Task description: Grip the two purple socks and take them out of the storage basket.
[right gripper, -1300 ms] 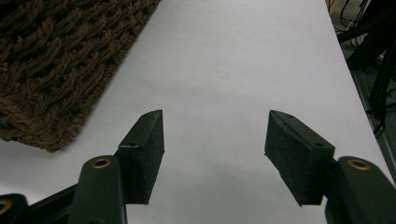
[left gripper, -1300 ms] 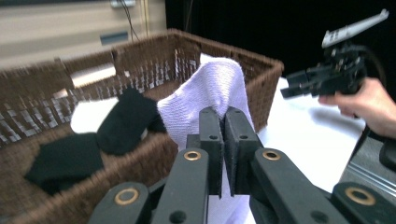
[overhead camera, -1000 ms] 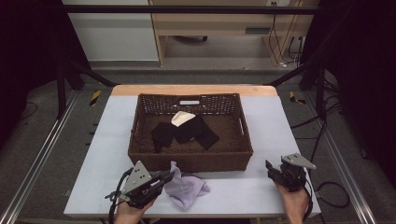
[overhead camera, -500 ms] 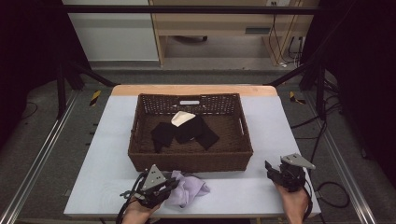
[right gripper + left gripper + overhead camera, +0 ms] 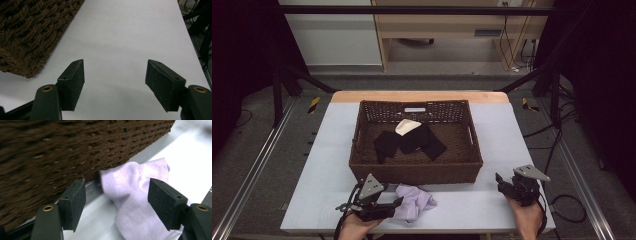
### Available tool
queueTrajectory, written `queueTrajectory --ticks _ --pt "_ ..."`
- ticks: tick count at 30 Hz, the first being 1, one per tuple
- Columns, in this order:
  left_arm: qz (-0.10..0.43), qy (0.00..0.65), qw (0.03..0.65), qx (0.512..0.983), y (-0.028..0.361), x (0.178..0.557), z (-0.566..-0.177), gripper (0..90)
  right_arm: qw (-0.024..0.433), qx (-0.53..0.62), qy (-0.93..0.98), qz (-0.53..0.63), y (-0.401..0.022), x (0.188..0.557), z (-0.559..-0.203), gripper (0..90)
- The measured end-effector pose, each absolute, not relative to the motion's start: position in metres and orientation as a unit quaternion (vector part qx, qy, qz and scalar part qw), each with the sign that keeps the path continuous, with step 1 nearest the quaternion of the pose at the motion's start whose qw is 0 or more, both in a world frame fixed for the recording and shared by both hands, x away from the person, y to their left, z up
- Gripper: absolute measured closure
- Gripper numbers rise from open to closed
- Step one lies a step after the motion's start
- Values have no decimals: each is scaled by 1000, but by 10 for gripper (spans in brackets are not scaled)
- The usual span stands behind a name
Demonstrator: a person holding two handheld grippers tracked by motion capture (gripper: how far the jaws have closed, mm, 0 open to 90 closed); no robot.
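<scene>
- Hovering low over the pale grey tabletop (image 5: 327,200), the left claw (image 5: 398,203) has its jaws spread wide; they have just been opening, with the lilac knit sock (image 5: 414,202) lying loose between them, pads not pressing on it.
- In the left gripper view the sock (image 5: 135,202) sits ahead of the claw, nearer the right-hand pad (image 5: 163,203), with one end bunched against the near wall of the dark brown woven basket (image 5: 75,150).
- Sock's long axis runs from near the claw up toward the basket wall, roughly along the jaws' line of sight.
- Right claw (image 5: 506,184) stands wide too, jaws just opened further, with bare tabletop (image 5: 125,50) between its pads (image 5: 72,82); well apart from the sock.
- Judgement: the left hand is far nearer; any re-grip or lift over the basket rim (image 5: 414,170) falls to it.
- Black cloths and a cream piece (image 5: 407,126) already lie inside the basket.
</scene>
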State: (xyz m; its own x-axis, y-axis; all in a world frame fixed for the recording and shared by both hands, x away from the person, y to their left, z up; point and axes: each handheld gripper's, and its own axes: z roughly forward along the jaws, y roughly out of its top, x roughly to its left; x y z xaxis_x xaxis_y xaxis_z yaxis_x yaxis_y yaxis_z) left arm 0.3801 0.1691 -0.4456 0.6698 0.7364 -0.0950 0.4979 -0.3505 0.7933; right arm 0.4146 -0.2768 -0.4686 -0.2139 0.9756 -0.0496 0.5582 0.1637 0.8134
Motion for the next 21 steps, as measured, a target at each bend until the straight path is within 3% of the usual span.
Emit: queueTrajectory --ticks 21 --pt "174 431 413 783 238 380 -448 251 299 556 695 343 -279 415 -469 258"
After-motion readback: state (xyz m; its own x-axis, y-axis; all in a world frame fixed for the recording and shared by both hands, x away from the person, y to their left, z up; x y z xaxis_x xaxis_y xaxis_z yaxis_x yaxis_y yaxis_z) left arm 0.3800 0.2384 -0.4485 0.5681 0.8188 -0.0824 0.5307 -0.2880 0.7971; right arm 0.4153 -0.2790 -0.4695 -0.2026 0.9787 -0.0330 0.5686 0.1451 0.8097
